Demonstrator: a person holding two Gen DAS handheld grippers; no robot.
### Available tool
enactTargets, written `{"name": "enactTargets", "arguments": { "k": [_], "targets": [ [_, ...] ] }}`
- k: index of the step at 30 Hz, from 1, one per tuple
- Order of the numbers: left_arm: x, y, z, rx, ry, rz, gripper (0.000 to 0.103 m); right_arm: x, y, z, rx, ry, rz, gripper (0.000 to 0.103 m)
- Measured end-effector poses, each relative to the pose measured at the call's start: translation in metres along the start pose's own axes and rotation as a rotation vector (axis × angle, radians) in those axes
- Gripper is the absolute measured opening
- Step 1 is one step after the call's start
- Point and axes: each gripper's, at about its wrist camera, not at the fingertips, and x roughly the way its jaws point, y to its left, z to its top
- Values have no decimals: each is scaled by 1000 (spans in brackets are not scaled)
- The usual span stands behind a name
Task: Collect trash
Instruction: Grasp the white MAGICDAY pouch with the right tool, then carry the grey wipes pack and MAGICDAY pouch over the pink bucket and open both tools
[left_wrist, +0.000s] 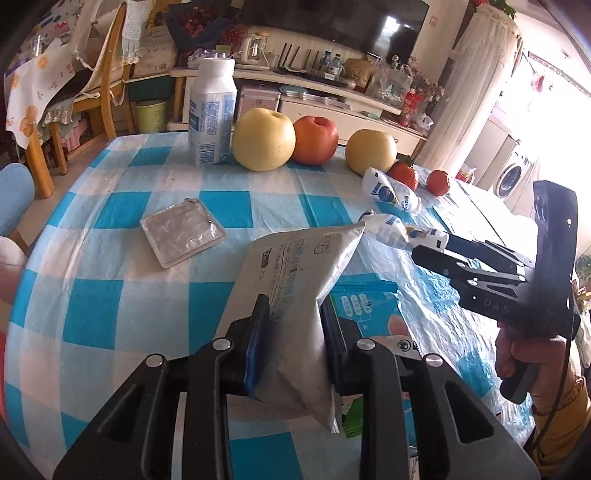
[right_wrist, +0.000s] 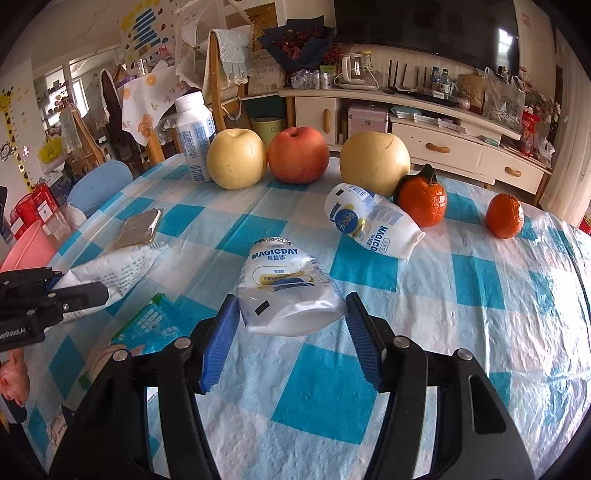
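My left gripper (left_wrist: 295, 332) is shut on a grey-white printed pouch (left_wrist: 295, 280) and holds it over the checked tablecloth; the pouch also shows in the right wrist view (right_wrist: 118, 269). My right gripper (right_wrist: 291, 325) is open, its blue pads on either side of a crushed white MAGICDAY cup (right_wrist: 288, 288) lying on the cloth. It is also seen from the left wrist view (left_wrist: 432, 247) at that cup (left_wrist: 391, 229). A second crushed cup (right_wrist: 373, 225) lies beyond, near the oranges. A flat silver foil packet (left_wrist: 183, 230) lies at the left. A green-blue wrapper (right_wrist: 155, 325) lies under the pouch.
A white bottle (right_wrist: 194, 136), two pears (right_wrist: 236, 158) (right_wrist: 375, 162), an apple (right_wrist: 298, 154) and two oranges (right_wrist: 423, 203) (right_wrist: 504, 216) stand along the table's far side. A pink bin (right_wrist: 27, 247) sits off the left edge. Chairs and a TV cabinet stand behind.
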Motion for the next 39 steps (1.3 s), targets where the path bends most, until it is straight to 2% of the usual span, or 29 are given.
{"name": "enactTargets", "arguments": {
  "k": [4, 7, 9, 11, 13, 14, 17, 20, 24, 25, 33, 35, 36, 39],
  "targets": [
    [-4, 6, -7, -44, -1, -15, 31, -16, 3, -10, 21, 0, -2, 60],
    [-2, 2, -13, -19, 41, -43, 37, -33, 4, -17, 43, -13, 3, 60],
    [-2, -1, -18, -4, 73, -63, 46, -45, 5, -22, 51, -25, 7, 60],
    [-1, -2, -22, -17, 94, -72, 72, -56, 7, -27, 58, -33, 15, 60],
    [0, -1, -24, -22, 92, -54, 85, -64, 9, -33, 55, -26, 18, 60],
    [1, -1, -25, -17, 91, -36, 88, -65, 10, -36, 56, -19, 18, 60],
    [10, 5, -25, 6, 99, 48, 88, -61, 9, -48, 60, 37, 41, 60],
    [15, 11, -24, 10, 86, 75, 90, -55, 10, -59, 47, 72, 27, 62],
    [24, 4, -19, 74, 91, 120, 91, -49, 15, -62, 7, 83, 14, 78],
    [25, 3, -18, 85, 90, 127, 91, -47, 17, -62, -3, 86, 14, 78],
    [29, 1, -16, 94, 68, 152, 88, -25, 12, -55, -29, 114, -15, 78],
    [29, 0, -17, 102, 64, 178, 82, -21, 9, -52, -13, 119, -7, 72],
    [28, 0, -18, 101, 60, 181, 81, -21, 8, -52, -11, 117, -8, 63],
    [26, 1, -18, 88, 50, 194, 75, -22, 7, -52, -11, 112, -19, 63]
  ]
}}
